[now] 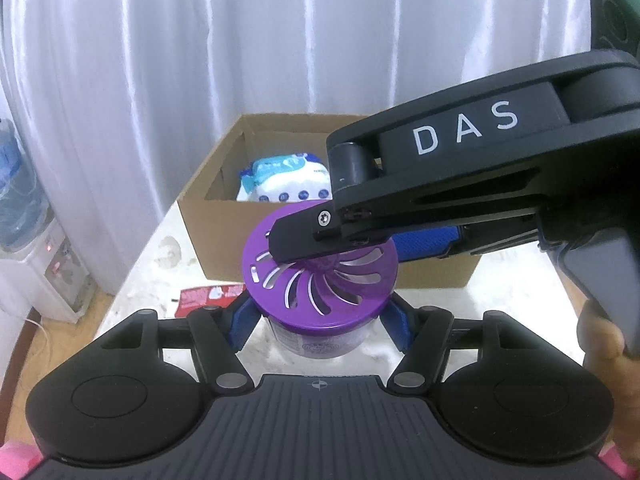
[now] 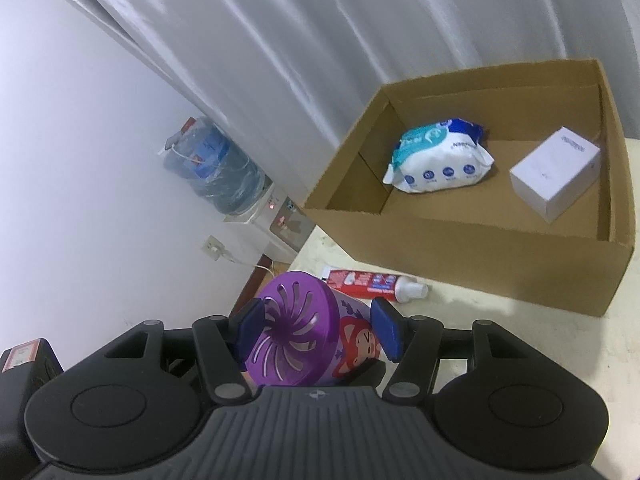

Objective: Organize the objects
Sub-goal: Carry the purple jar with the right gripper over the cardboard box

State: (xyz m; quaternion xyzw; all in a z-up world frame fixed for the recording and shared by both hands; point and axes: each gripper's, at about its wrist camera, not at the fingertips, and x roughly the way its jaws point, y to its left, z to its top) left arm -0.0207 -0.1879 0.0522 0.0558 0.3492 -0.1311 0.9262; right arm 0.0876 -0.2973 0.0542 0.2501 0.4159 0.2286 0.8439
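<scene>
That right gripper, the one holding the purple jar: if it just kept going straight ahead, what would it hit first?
Probably the toothpaste tube on the table, just past the purple jar between the right gripper fingers; beyond it stands the cardboard box. Depth is hard to judge here.

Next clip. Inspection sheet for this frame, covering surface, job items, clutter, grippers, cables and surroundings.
Surface: pale table, faintly stained.
Job's things: purple-lidded jar upright between both grippers; toothpaste tube lying in front of the cardboard box; wipes pack and white carton inside the box.
Clutter: nothing seen.
Grippers: left gripper flanks the jar body; right gripper straddles the lid from above; grip unclear for both.
Cables: white cable from a wall socket, off the table.
Surroundings: white curtain, water dispenser.
</scene>
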